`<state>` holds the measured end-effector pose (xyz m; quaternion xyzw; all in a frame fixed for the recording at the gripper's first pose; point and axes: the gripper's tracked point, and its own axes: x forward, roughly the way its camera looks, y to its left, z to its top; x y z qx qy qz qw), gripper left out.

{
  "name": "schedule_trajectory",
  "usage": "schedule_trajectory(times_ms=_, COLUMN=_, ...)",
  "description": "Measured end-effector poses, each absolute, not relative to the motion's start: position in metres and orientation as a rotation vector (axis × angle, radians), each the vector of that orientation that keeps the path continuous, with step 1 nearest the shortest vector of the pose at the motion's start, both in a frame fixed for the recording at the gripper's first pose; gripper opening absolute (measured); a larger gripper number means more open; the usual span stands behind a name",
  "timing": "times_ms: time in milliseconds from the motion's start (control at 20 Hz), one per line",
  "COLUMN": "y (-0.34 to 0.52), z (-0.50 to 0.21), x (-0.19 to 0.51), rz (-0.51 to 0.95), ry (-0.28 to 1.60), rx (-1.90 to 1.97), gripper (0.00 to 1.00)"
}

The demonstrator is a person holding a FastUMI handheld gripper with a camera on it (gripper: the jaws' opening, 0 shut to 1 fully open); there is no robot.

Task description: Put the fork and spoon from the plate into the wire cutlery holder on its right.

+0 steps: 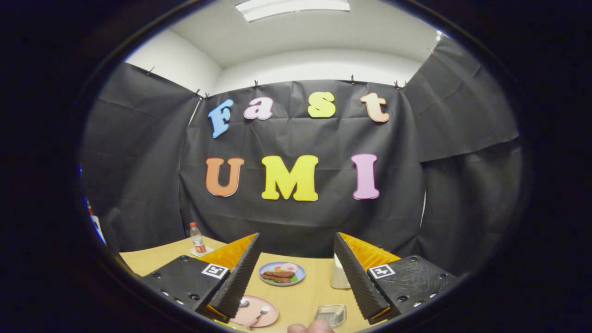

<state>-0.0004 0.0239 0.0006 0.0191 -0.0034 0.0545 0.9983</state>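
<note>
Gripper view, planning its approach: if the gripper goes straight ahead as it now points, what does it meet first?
The open gripper points over the wooden table; the blue plate of food lies between its fingers, but the line probably passes above it to the black cloth wall. Depth is unclear.

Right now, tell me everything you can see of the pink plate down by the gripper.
The pink plate is round, flat and shallow, plastic by its look, lying on the wooden table low between the open fingers, nearer the left one, which hides part of its rim. A fork and a spoon with pale heads lie on it. A clear holder stands apart to its right; a blue plate of food sits beyond it. The gripper holds nothing.
</note>
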Motion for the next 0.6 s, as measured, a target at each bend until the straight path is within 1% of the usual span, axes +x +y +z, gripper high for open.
schedule_trajectory(times_ms=300, y=0.034, z=-0.022, x=-0.002, rz=0.134, ry=0.058, rx=0.046, gripper=0.94)
schedule_trajectory(times_ms=600, y=0.059, z=-0.101, x=-0.007, rz=0.168, ry=0.301, rx=0.025, gripper=0.94)
